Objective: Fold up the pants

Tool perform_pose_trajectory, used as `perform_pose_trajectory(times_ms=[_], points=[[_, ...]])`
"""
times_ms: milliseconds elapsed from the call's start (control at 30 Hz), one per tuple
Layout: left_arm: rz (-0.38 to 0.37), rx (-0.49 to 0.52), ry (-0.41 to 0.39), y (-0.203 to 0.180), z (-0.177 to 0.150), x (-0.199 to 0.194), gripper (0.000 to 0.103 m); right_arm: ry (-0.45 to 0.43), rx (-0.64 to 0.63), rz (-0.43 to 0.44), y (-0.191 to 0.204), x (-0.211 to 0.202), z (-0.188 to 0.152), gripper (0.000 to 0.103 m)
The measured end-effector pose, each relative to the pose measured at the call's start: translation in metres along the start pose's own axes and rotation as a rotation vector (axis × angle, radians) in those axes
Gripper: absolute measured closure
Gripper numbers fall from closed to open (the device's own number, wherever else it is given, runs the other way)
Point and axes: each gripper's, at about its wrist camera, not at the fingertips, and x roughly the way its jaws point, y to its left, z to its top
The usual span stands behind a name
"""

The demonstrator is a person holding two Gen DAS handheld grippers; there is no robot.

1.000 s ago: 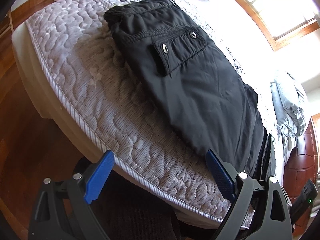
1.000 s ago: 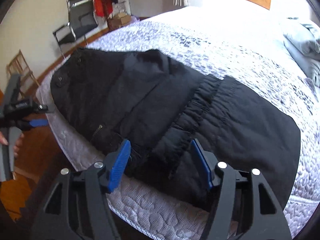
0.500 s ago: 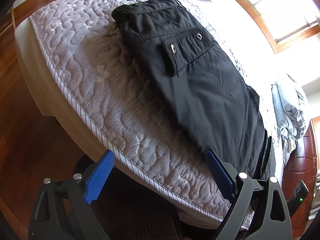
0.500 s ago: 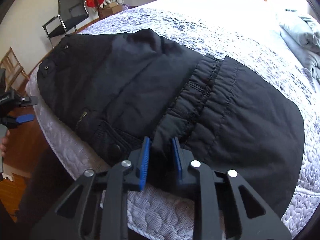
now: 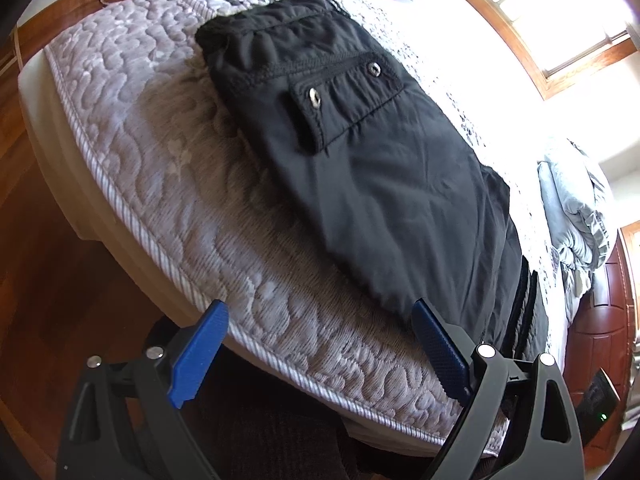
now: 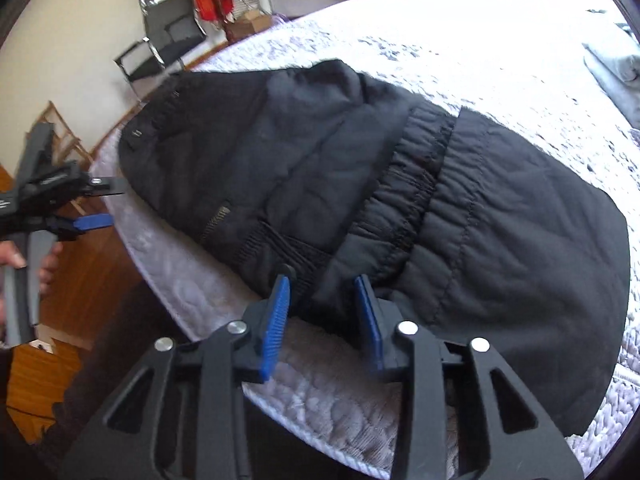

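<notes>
Black pants [image 5: 372, 168] lie folded lengthwise on a quilted grey mattress [image 5: 152, 128], with a flap pocket and two metal snaps facing up. My left gripper [image 5: 320, 344] is open and empty at the mattress's near edge, its right pad by the pants' edge. In the right wrist view the pants [image 6: 500, 216] show their elastic waistband. My right gripper [image 6: 322, 300] is shut on a fold of the pants next to the waistband at the near edge. The left gripper [image 6: 92, 204] also shows there at the far left, off the bed.
Wooden floor [image 5: 48, 280] surrounds the bed. A grey bundle of bedding [image 5: 576, 216] lies at the far right. A black chair [image 6: 168, 36] and red clothes stand by the wall. A bright window [image 5: 552, 20] is behind the bed.
My right gripper went from open to shut on the pants' fold by the waistband and has tilted. My left gripper stayed open and shifted slightly along the mattress edge.
</notes>
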Motion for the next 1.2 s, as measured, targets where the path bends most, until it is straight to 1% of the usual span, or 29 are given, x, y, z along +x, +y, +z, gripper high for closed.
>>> perform_pose_trajectory(times_ms=[100,167,200,233,300,400,500,667,700,833,967,1067,1167,1200], points=[[-0.015,-0.015,-0.017,0.001,0.01,-0.001,0.009,-0.05,0.03,0.019,-0.007,-0.02,0.0,0.063],[-0.032,-0.025,-0.039,0.004,0.018,-0.004,0.009,-0.086,0.085,0.025,-0.022,-0.038,-0.003,0.056],[-0.037,-0.033,-0.056,0.007,0.023,-0.005,0.009,-0.104,0.119,0.021,-0.031,-0.047,-0.006,0.05],[-0.036,-0.045,-0.071,0.01,0.029,-0.007,0.009,-0.124,0.155,0.017,-0.042,-0.056,-0.01,0.047],[-0.052,-0.082,-0.097,0.019,0.04,-0.008,0.009,-0.148,0.223,0.001,-0.065,-0.071,-0.018,0.047],[-0.118,-0.161,-0.134,0.035,0.057,-0.008,0.009,-0.18,0.319,-0.065,-0.102,-0.096,-0.04,0.047],[-0.207,-0.229,-0.169,0.049,0.073,-0.006,0.01,-0.19,0.403,-0.13,-0.136,-0.111,-0.062,0.047],[-0.281,-0.291,-0.192,0.064,0.093,0.005,0.01,-0.195,0.515,-0.198,-0.171,-0.123,-0.089,0.046],[-0.3,-0.302,-0.191,0.066,0.097,0.01,0.01,-0.196,0.526,-0.206,-0.173,-0.122,-0.092,0.046],[-0.314,-0.317,-0.178,0.068,0.105,0.024,0.01,-0.193,0.544,-0.221,-0.178,-0.121,-0.097,0.046],[-0.317,-0.313,-0.185,0.066,0.111,0.031,0.01,-0.168,0.504,-0.228,-0.172,-0.112,-0.091,0.046],[-0.322,-0.309,-0.188,0.057,0.116,0.038,0.01,-0.155,0.481,-0.228,-0.166,-0.105,-0.086,0.046],[-0.35,-0.311,-0.177,0.051,0.123,0.045,0.011,-0.155,0.489,-0.223,-0.166,-0.102,-0.082,0.045],[-0.364,-0.312,-0.165,0.046,0.124,0.048,0.011,-0.16,0.502,-0.216,-0.168,-0.102,-0.082,0.043]])
